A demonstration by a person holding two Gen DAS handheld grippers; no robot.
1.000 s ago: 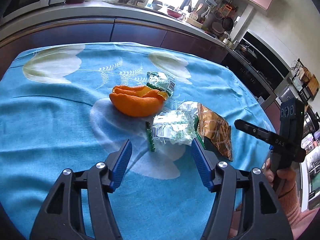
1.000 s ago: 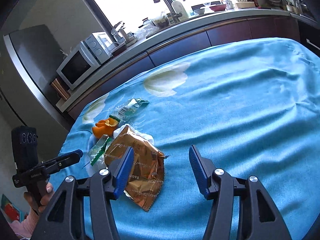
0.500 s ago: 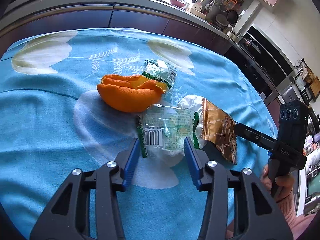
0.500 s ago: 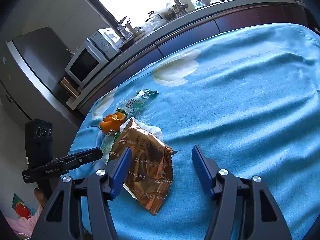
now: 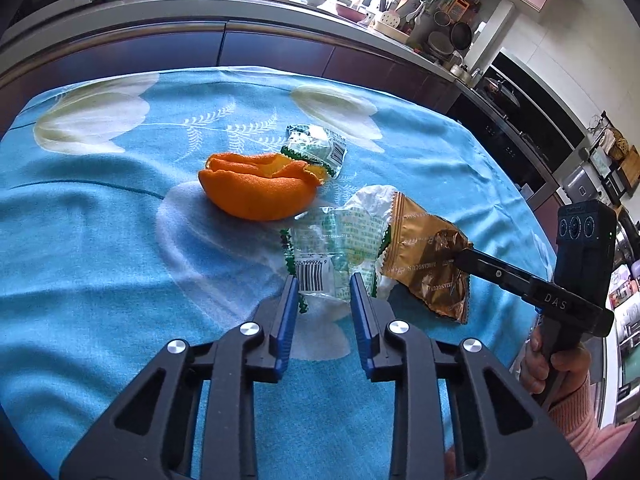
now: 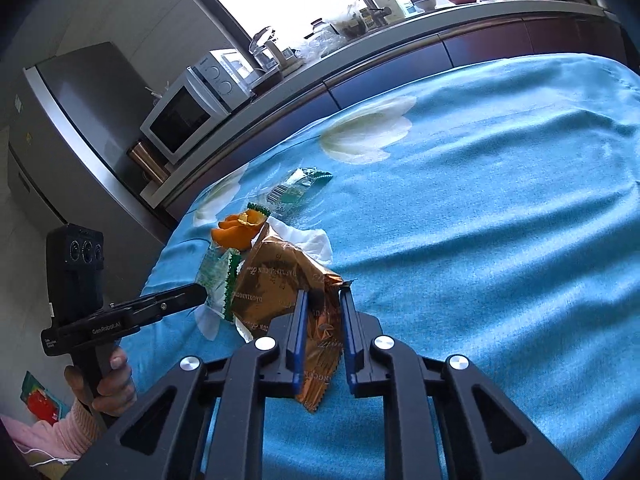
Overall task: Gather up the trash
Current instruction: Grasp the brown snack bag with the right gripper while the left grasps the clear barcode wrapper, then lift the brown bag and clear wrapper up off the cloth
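Observation:
On the blue flowered tablecloth (image 5: 100, 240) lies a heap of trash. My left gripper (image 5: 325, 280) is closing on the near end of a clear green-edged wrapper (image 5: 336, 240), and its pads press the barcode part. My right gripper (image 6: 323, 296) is closing on a crumpled gold snack wrapper (image 6: 272, 280), which stands pinched between its pads. The left wrist view shows the right gripper (image 5: 460, 258) biting the gold wrapper (image 5: 424, 256) from the right. Orange peel (image 5: 256, 192), a second green wrapper (image 5: 316, 150) and a white tissue (image 5: 372, 200) lie just behind.
A dark kitchen counter (image 5: 280, 40) with dishes and bottles runs behind the table. A microwave (image 6: 188, 112) and a grey fridge (image 6: 80, 120) stand at its left end. Built-in ovens (image 5: 520, 128) line the right wall. A hand in a pink sleeve (image 5: 568, 396) holds each gripper.
Both grippers narrowed from wide open. The left moved forward over the clear wrapper and pinched its near end. The right closed on the gold wrapper, which crumpled and rose at that edge.

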